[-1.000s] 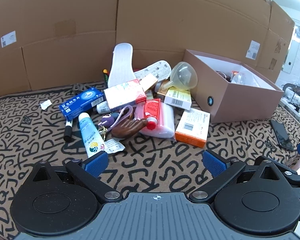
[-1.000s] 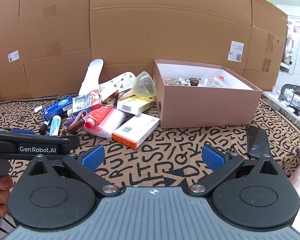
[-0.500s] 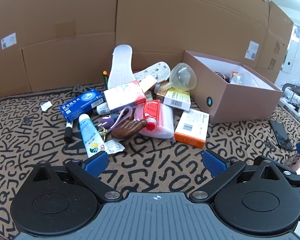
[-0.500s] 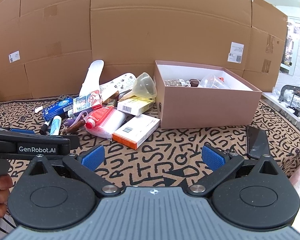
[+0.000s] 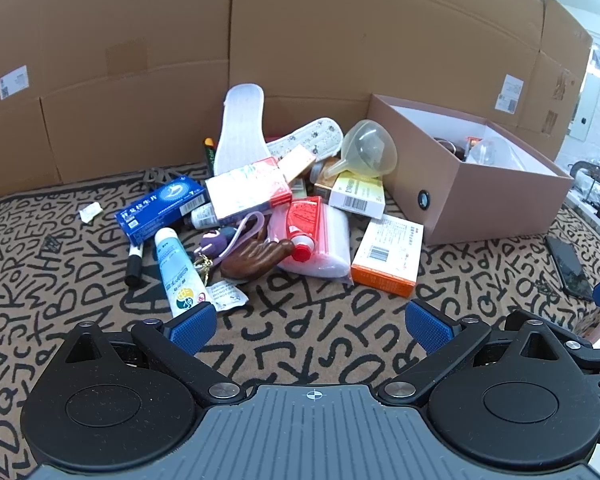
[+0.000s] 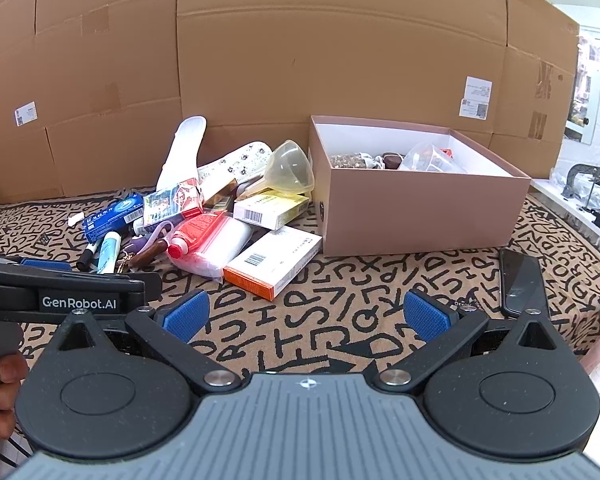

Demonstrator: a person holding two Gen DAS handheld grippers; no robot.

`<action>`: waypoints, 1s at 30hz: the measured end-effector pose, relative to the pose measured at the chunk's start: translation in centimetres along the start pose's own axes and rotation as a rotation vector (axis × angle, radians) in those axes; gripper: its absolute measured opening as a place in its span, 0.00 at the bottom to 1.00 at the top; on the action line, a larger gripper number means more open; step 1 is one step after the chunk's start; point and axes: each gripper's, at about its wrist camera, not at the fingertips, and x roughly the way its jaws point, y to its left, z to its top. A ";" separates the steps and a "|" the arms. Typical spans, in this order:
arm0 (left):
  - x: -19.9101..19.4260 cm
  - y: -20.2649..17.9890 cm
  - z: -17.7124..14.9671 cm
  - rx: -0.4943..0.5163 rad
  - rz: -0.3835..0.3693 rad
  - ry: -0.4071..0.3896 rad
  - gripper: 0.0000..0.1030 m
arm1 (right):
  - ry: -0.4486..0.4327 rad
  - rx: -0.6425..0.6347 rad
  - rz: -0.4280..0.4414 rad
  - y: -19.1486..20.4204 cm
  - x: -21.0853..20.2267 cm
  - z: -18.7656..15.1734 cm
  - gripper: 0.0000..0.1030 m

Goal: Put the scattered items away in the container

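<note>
A pile of loose items lies on the lettered cloth, left of an open pink-brown box (image 5: 484, 204) (image 6: 420, 208) that holds several things. In the pile are an orange-and-white carton (image 5: 388, 254) (image 6: 274, 260), a red-capped pouch (image 5: 312, 236) (image 6: 208, 240), a blue carton (image 5: 160, 208), a white tube (image 5: 178, 272), a brown wooden hand (image 5: 256, 260), a clear funnel (image 5: 368, 154) (image 6: 290, 168) and two insoles (image 5: 240, 128). My left gripper (image 5: 310, 326) is open and empty, short of the pile. My right gripper (image 6: 306, 316) is open and empty too, in front of the orange carton.
Tall cardboard panels (image 6: 300, 60) wall off the back. A black phone (image 6: 520, 280) (image 5: 570, 268) lies on the cloth right of the box. The left gripper's body (image 6: 60, 292) and a hand (image 6: 0, 384) show at the left of the right wrist view. A white table with clutter (image 6: 588, 196) stands far right.
Both views have drifted slightly; the pile and the box sit a touch lower in the frames. Nothing has been taken hold of and both grippers stay open.
</note>
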 end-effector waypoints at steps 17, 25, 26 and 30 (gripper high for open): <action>5.8 2.1 1.2 -0.053 0.043 0.102 1.00 | 0.111 0.003 0.029 -0.2 5.9 0.5 1.00; 8.8 3.4 1.8 -0.079 0.015 0.123 1.00 | 0.174 0.003 0.078 0.1 10.7 0.6 1.00; 9.1 3.5 1.8 -0.083 0.005 0.128 1.00 | 0.182 -0.004 0.085 0.2 11.3 0.5 1.00; 9.5 3.5 1.9 -0.072 -0.023 0.131 1.00 | 0.201 -0.033 0.109 0.6 12.8 0.2 1.00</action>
